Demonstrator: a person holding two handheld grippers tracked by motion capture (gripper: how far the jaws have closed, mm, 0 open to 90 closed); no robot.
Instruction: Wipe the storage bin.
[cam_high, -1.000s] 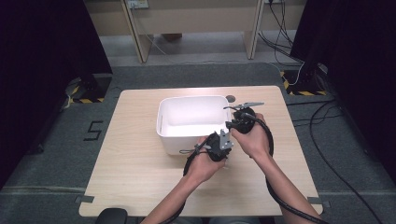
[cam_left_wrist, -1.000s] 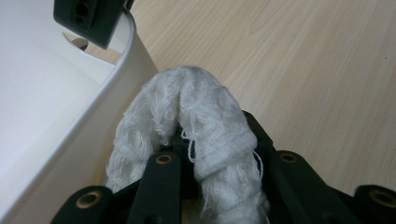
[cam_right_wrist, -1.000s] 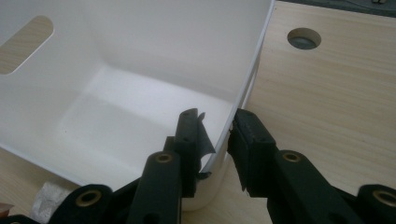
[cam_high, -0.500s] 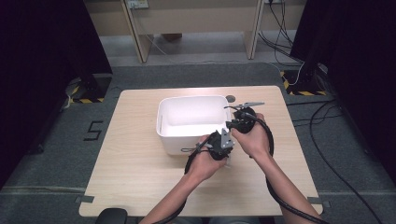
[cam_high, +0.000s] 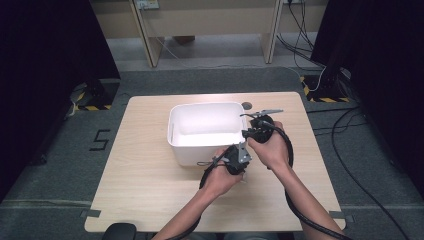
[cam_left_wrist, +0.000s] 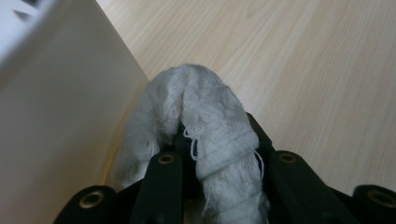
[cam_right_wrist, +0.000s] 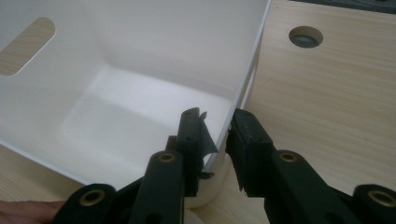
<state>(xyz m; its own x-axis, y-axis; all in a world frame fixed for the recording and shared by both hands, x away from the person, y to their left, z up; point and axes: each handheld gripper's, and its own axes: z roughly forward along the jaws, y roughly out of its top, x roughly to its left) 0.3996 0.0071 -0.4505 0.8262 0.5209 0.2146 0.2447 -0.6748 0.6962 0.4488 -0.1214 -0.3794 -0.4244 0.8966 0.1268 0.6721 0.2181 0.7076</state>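
While frayed and bunched, white cloth presses against white bin.

— What's under the left gripper?
— A pale wooden table. Beyond the gripper, near the table's far edge, a round grey-capped hole is set into the top.
— And off the table?
— Grey carpet floor. Well to the gripper's left, a black "5" is marked on it. Yellow-black striped tape lies far beyond and to its right, with dark cables nearby. Black curtains hang at both sides.
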